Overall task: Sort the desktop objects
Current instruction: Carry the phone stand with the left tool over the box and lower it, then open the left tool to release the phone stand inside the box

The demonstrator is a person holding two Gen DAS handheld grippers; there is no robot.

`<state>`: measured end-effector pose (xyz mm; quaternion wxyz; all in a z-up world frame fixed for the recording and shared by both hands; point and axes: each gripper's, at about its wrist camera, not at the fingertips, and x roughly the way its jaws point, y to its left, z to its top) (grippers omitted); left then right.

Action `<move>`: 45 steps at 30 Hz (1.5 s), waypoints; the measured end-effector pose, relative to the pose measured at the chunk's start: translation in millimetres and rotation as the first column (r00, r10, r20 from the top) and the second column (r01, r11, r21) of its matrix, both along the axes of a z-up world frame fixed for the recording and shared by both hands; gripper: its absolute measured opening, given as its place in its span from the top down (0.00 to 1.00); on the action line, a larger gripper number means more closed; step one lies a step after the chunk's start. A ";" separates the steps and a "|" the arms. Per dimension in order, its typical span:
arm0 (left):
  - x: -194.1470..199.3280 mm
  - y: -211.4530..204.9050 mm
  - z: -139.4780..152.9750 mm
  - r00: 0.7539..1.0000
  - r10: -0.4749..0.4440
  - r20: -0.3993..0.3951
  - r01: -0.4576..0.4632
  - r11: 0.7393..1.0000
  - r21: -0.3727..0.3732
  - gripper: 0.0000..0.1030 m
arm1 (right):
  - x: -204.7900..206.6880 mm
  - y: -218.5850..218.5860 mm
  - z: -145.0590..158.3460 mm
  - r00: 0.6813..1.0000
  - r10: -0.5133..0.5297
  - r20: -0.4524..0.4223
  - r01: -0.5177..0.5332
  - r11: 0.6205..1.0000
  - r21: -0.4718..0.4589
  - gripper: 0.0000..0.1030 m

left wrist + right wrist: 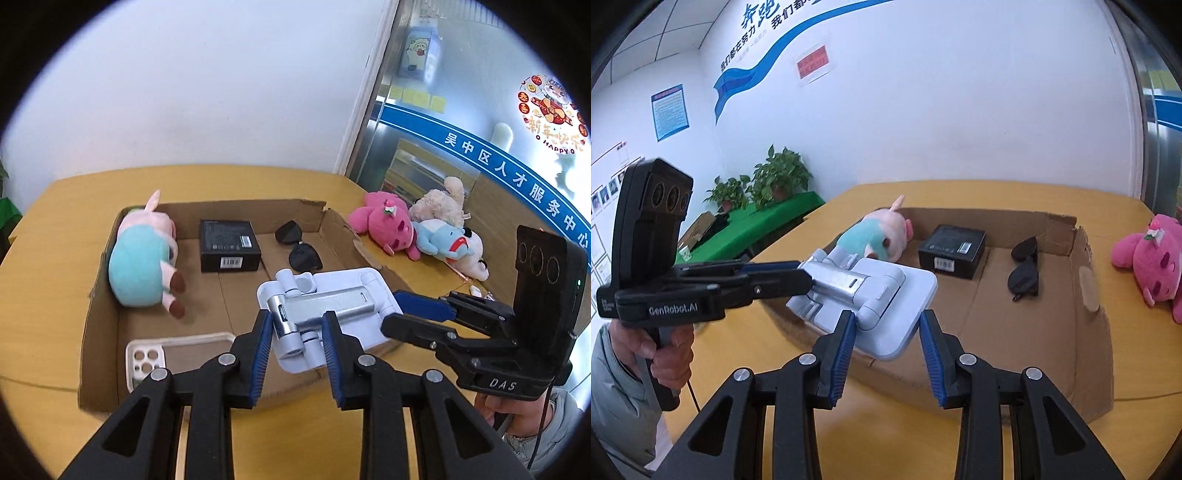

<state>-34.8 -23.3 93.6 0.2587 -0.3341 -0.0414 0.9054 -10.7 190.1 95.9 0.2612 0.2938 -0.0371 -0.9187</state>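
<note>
A white and silver folding phone stand (332, 302) hangs over the near wall of a shallow cardboard box (103, 295). My left gripper (295, 321) is shut on its silver hinge end. From the right, my right gripper (395, 310) clamps the stand's white plate. In the right wrist view the right gripper (888, 321) has the phone stand's plate (897, 295) between its blue pads, and the left gripper (805, 275) pinches the silver arm from the left. Inside the box lie a pig plush (144, 254), a black box (229, 245), dark sunglasses (299, 245) and a white phone case (177, 350).
The box (1086, 306) sits on a yellow table (48, 258). A pink plush (388, 225), a cream one (443, 203) and a blue one (439, 236) lie heaped on the table right of the box. A white wall stands behind, a glass door at right. A person's hand (665, 354) holds the left gripper's handle.
</note>
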 end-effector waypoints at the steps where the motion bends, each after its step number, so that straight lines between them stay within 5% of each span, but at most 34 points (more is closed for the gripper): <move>1: -8.0 -0.1 0.9 1.000 -0.007 -0.002 0.007 1.000 0.006 0.74 | -8.4 0.2 3.1 1.000 -0.008 -0.005 0.008 1.000 0.003 0.66; 9: -74.3 1.4 3.2 1.000 -0.010 0.000 0.010 0.999 0.035 0.74 | -90.9 2.5 1.8 0.997 -0.036 0.073 0.036 0.999 -0.001 0.66; 16: -138.8 7.2 -31.9 0.987 0.041 0.155 -0.037 0.999 -0.033 0.74 | -163.1 -5.5 -34.6 0.967 -0.033 0.254 0.021 0.999 0.049 0.66; 22: -170.5 8.6 -71.2 0.948 0.093 0.303 -0.074 0.994 -0.074 0.75 | -204.2 -20.6 -88.4 0.879 -0.026 0.475 -0.042 0.990 0.132 0.66; 30: -188.7 11.1 -117.3 0.859 0.168 0.483 -0.092 0.980 -0.177 0.74 | -218.9 -30.2 -131.0 0.781 -0.042 0.623 -0.071 0.985 0.154 0.65; 35: -174.6 5.7 -105.2 0.890 0.190 0.414 -0.120 0.975 -0.189 0.74 | -206.5 -27.3 -120.9 0.813 -0.050 0.580 -0.062 0.983 0.171 0.59; 38: -147.3 -2.9 -74.5 0.937 0.209 0.281 -0.166 0.972 -0.169 0.72 | -176.7 -15.4 -89.8 0.889 -0.065 0.453 -0.014 0.986 0.168 0.33; 41: -98.9 -11.1 -38.6 0.964 0.262 0.049 -0.250 0.954 -0.166 0.43 | -119.2 -5.5 -54.5 0.964 -0.126 0.234 0.073 0.972 0.224 0.01; 43: -62.3 -11.4 -22.1 0.936 0.322 -0.141 -0.343 0.924 -0.167 0.22 | -72.8 -1.2 -45.1 0.984 -0.165 0.064 0.145 0.959 0.243 0.00; 45: -27.7 -10.8 -17.7 0.876 0.381 -0.296 -0.436 0.887 -0.149 0.21 | -38.8 1.1 -49.5 0.977 -0.205 -0.053 0.212 0.951 0.224 0.00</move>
